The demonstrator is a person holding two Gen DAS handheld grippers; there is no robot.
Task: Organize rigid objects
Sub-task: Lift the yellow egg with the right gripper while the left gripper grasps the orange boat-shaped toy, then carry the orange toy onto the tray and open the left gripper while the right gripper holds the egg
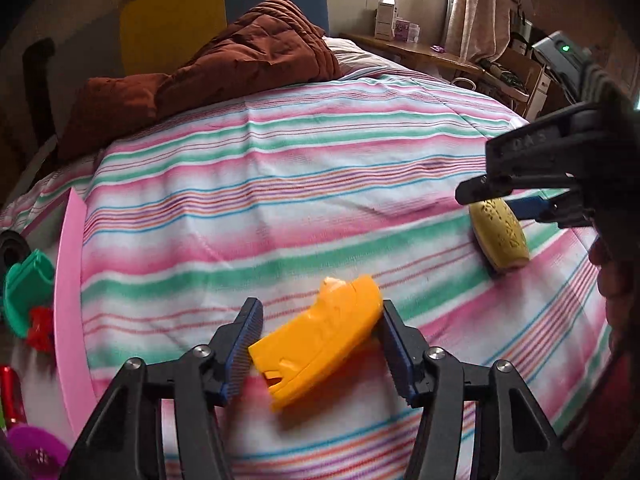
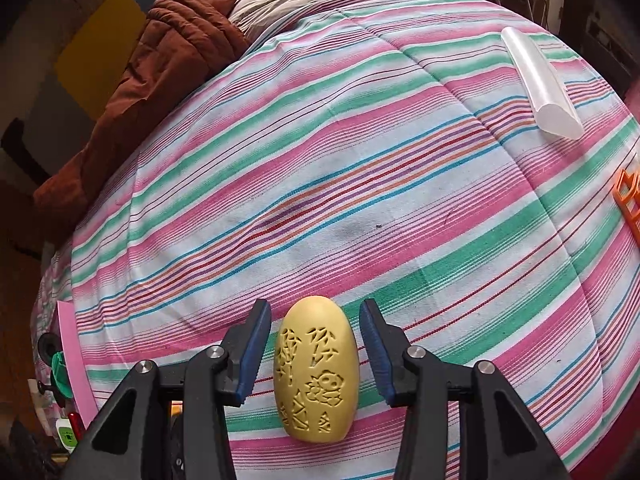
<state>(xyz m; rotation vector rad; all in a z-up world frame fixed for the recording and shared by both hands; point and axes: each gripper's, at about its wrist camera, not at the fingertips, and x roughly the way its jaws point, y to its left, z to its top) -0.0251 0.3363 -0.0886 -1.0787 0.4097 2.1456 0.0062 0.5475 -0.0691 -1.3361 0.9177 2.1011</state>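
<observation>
An orange plastic toy piece (image 1: pixel 320 336) lies on the striped bedspread (image 1: pixel 280 184) between the fingers of my left gripper (image 1: pixel 320 320). The jaws are open around it, pads close to its ends. A tan oval object with carved patterns (image 2: pixel 316 368) lies on the bedspread (image 2: pixel 320 160) between the open jaws of my right gripper (image 2: pixel 315 348), with gaps on both sides. In the left wrist view the right gripper (image 1: pixel 508 200) sits over that oval object (image 1: pixel 500 232) at the right.
A pink bin edge (image 1: pixel 70 280) with green (image 1: pixel 28 292), red and purple toys is at the left. A brown quilt (image 1: pixel 224 68) lies at the bed's head. A clear plastic tube (image 2: pixel 540 84) and an orange toy (image 2: pixel 628 196) lie at the right.
</observation>
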